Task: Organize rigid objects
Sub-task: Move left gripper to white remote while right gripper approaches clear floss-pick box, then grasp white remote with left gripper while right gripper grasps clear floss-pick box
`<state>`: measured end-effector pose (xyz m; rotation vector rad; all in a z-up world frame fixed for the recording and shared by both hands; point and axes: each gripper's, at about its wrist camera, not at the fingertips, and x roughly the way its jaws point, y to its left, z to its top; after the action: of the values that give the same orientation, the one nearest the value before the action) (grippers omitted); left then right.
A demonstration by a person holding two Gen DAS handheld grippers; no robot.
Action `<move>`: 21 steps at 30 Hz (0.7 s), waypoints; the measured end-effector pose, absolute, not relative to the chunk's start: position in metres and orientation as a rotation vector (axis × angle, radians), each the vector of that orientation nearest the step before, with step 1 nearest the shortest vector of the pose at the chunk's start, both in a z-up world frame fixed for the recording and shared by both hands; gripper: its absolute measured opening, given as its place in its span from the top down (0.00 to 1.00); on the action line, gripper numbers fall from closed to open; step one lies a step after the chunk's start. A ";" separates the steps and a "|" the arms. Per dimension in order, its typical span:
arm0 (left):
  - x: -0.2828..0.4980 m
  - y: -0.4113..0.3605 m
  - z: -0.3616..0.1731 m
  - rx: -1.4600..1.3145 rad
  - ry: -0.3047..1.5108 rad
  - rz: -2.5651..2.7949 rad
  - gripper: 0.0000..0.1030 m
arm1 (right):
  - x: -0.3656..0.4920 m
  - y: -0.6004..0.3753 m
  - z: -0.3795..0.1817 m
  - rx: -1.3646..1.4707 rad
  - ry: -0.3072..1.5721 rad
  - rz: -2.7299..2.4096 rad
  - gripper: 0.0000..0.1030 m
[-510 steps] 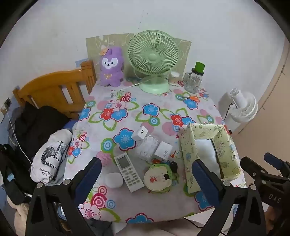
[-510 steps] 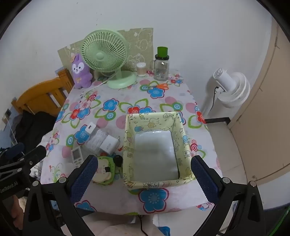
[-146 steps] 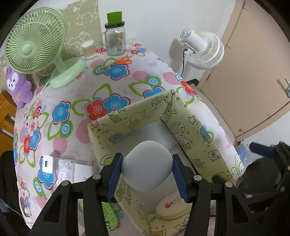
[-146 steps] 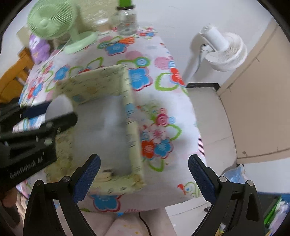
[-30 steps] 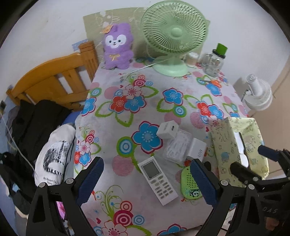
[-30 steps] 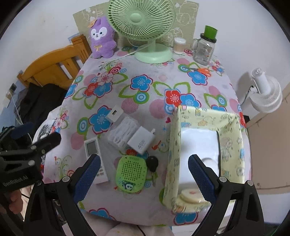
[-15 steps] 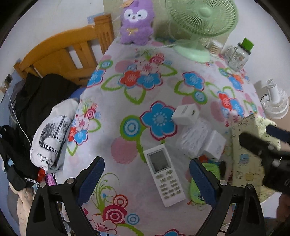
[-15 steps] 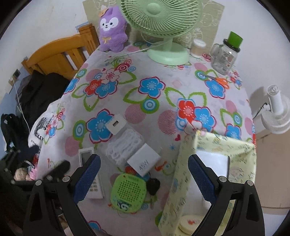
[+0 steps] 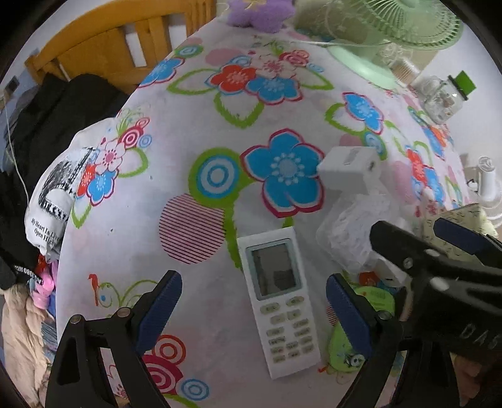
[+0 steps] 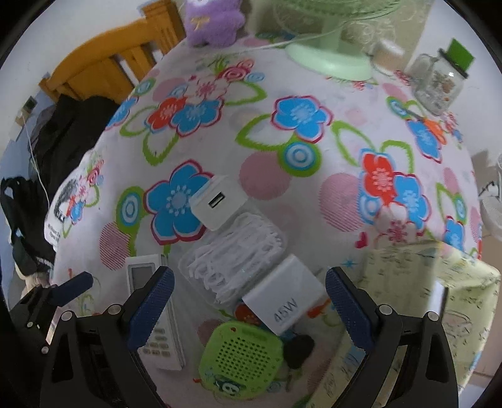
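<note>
A white remote (image 9: 278,298) lies on the flowered tablecloth (image 9: 200,131), and my open left gripper (image 9: 251,309) straddles it just above. My open right gripper (image 10: 249,306) hovers over a white 45W charger (image 10: 284,303), a clear box of white floss picks (image 10: 233,257) and a green square speaker (image 10: 241,357) with a black key fob (image 10: 299,346) beside it. A white USB cube (image 10: 218,202) sits beyond the floss box. The remote also shows in the right wrist view (image 10: 155,314). The yellow fabric bin (image 10: 423,301) stands at the right.
A green desk fan (image 10: 329,56), a purple plush (image 10: 210,22), a glass jar with green lid (image 10: 439,78) and orange scissors (image 10: 434,125) stand at the back. A wooden chair (image 9: 103,40) with dark clothes stands left of the table. A white floor fan (image 9: 484,185) stands right.
Both grippers have dropped closer to the table. The left has closed in over the remote; the right has closed in over the charger and floss box.
</note>
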<state>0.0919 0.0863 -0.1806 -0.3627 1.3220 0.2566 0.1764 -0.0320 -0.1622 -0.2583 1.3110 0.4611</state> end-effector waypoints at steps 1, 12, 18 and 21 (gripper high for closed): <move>0.092 0.086 -0.184 -0.355 1.329 0.264 0.09 | 0.177 -0.029 -0.166 -0.268 1.313 0.466 0.04; 0.089 0.075 -0.204 -0.366 1.377 0.278 0.18 | 0.179 -0.015 -0.191 -0.340 1.300 0.494 0.05; 0.090 0.066 -0.206 -0.345 1.382 0.291 0.24 | 0.187 -0.016 -0.194 -0.300 1.308 0.498 0.05; 0.092 0.063 -0.204 -0.337 1.376 0.279 0.34 | 0.187 -0.015 -0.195 -0.300 1.306 0.502 0.04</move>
<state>0.0919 0.0626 -0.2038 -0.3368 1.3764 0.2795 0.1868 -0.0150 -0.1950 -0.3004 1.3056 0.5023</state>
